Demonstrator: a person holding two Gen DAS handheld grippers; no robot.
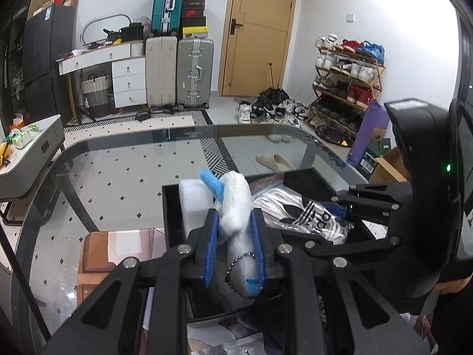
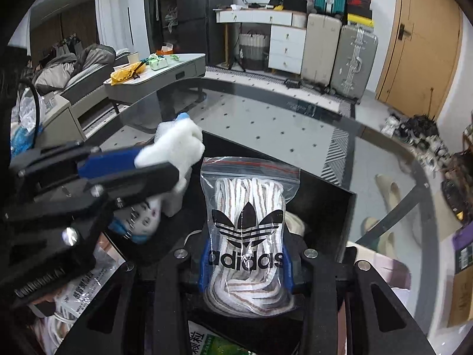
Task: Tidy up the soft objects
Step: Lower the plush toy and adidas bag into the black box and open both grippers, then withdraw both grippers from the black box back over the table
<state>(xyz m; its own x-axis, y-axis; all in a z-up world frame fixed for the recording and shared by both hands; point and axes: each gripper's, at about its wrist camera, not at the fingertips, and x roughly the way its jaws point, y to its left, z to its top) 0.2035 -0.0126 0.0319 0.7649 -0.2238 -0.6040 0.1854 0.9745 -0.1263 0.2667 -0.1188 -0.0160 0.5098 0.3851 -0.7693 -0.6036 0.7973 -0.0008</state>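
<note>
A white plush toy (image 1: 236,195) with a blue ear and a bead chain sits clamped in my left gripper (image 1: 235,219), which is shut on it above a black open box (image 1: 170,207). A white foam block (image 1: 192,198) stands in the box's left corner, just behind the toy. My right gripper (image 2: 245,256) is shut on a clear zip bag of striped socks (image 2: 248,207) with a black logo, held over the same black box (image 2: 340,207). In the right wrist view, the left gripper (image 2: 159,162) and its plush toy (image 2: 177,139) hang to the left of the bag.
The box rests on a glass table (image 1: 118,177) with a dark curved rim. Printed packets (image 2: 88,281) lie near the front edge. A grey coffee table (image 1: 32,153) stands to the left. Suitcases (image 1: 192,74) and a shoe rack (image 1: 346,80) line the far wall.
</note>
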